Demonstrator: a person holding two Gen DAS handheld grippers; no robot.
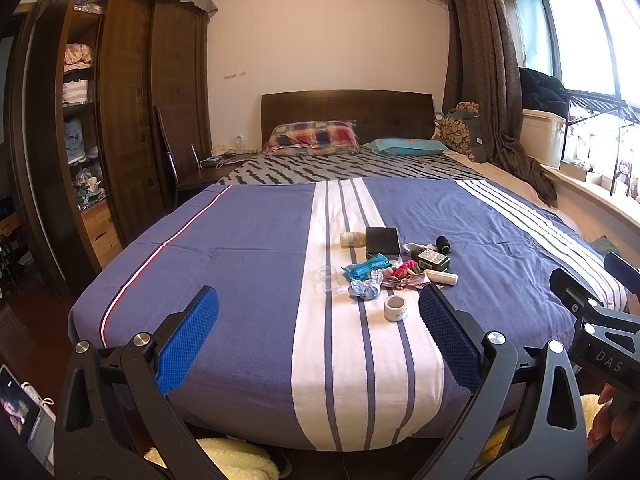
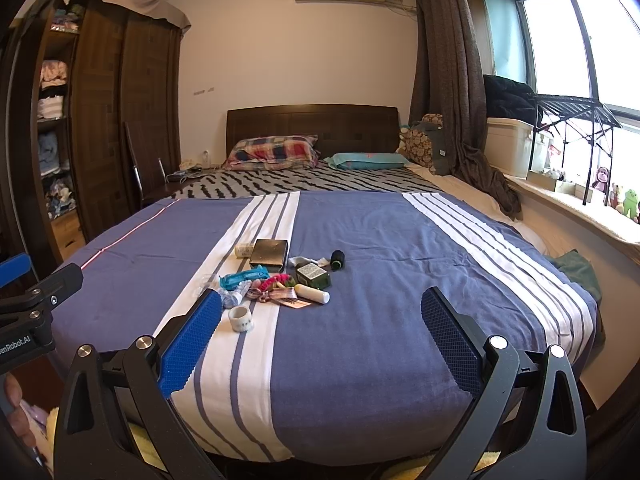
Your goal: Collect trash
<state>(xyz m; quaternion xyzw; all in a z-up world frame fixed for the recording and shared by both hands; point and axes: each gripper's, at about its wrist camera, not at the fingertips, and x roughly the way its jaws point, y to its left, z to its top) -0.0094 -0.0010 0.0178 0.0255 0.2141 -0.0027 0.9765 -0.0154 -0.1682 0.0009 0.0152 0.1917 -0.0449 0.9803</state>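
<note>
Clutter sits in a small heap at the centre of both views, on the blue bedspread with white stripes [image 1: 248,248]. In the heap are a black square box [image 1: 383,240], a pale yellow bottle lying on its side [image 1: 352,239], a teal crinkled wrapper [image 1: 366,270], a clear plastic case [image 1: 330,279], a dark green box with a printed label [image 1: 433,260], a black thread spool [image 1: 443,243], a cream tube [image 1: 440,278] and pink and striped hair ties [image 1: 404,274]. A white roll of tape [image 1: 395,308] stands apart, just below the heap.

Both tools hover above the foot of the bed, touching nothing. The left gripper [image 1: 318,320] fills the lower part of its view with blue-padded jaws spread wide and empty. The right gripper [image 2: 320,322] is likewise wide and empty; its left pad overlaps the heap's lower left edge in the frame.
</note>
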